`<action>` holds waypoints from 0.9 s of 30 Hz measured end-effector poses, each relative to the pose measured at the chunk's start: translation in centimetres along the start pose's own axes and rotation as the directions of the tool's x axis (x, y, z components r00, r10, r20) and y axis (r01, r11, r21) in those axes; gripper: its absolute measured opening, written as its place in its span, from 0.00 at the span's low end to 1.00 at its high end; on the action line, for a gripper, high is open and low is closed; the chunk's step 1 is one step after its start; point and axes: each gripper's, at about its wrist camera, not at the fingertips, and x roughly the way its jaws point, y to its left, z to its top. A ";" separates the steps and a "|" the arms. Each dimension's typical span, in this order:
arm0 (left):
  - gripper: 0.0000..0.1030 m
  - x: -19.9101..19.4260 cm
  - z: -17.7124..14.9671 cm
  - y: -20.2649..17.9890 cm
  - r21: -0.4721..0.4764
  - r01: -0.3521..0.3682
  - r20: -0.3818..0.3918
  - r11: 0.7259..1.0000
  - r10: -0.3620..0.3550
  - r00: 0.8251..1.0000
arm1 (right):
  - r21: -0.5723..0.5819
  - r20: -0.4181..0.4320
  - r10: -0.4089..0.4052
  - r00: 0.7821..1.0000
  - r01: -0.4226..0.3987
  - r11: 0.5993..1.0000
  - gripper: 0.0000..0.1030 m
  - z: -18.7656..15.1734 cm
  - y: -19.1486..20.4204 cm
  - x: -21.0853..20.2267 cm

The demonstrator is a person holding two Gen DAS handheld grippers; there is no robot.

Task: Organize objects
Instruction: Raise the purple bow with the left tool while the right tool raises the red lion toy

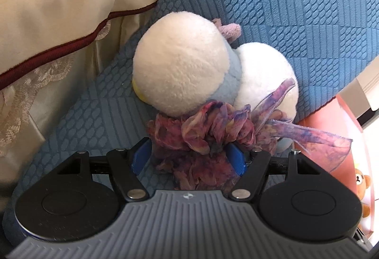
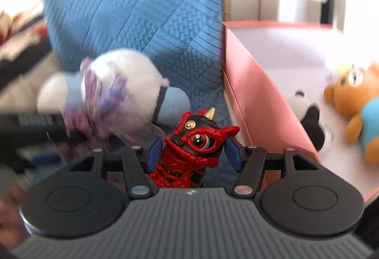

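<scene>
In the left wrist view my left gripper (image 1: 188, 159) is shut on the purple-pink ruffled ribbon (image 1: 201, 135) of a white and pale-blue plush toy (image 1: 180, 67), which hangs in front of the blue textured cushion (image 1: 296, 10). In the right wrist view my right gripper (image 2: 193, 155) is shut on a glossy red and black lion-dance figurine (image 2: 189, 152) with a gold horn. The same plush toy (image 2: 118, 83) shows blurred to the left there, with the left gripper's dark body beside it.
A pink open box (image 2: 255, 97) stands at the right; inside lie a panda toy (image 2: 310, 121) and an orange bear in a blue shirt (image 2: 357, 107). The box corner and bear (image 1: 362, 185) show in the left view. Cream bedding with maroon trim (image 1: 59, 21) is at the left.
</scene>
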 end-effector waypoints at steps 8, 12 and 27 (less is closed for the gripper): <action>0.72 -0.2 -0.4 -0.5 0.039 0.000 0.010 0.999 0.000 1.000 | -0.137 0.019 0.002 1.000 0.001 0.991 0.58 -1.2 1.1 -0.8; 0.72 -0.1 -0.1 -0.3 0.027 0.001 0.006 1.000 -0.002 1.000 | -0.114 -0.006 0.023 1.000 -0.023 0.993 0.58 -1.8 0.4 -1.2; 0.72 0.6 -0.7 -1.7 0.100 0.007 -0.018 0.995 -0.005 1.000 | 0.039 -0.102 0.151 0.983 -0.147 0.988 0.59 -3.7 0.6 -0.2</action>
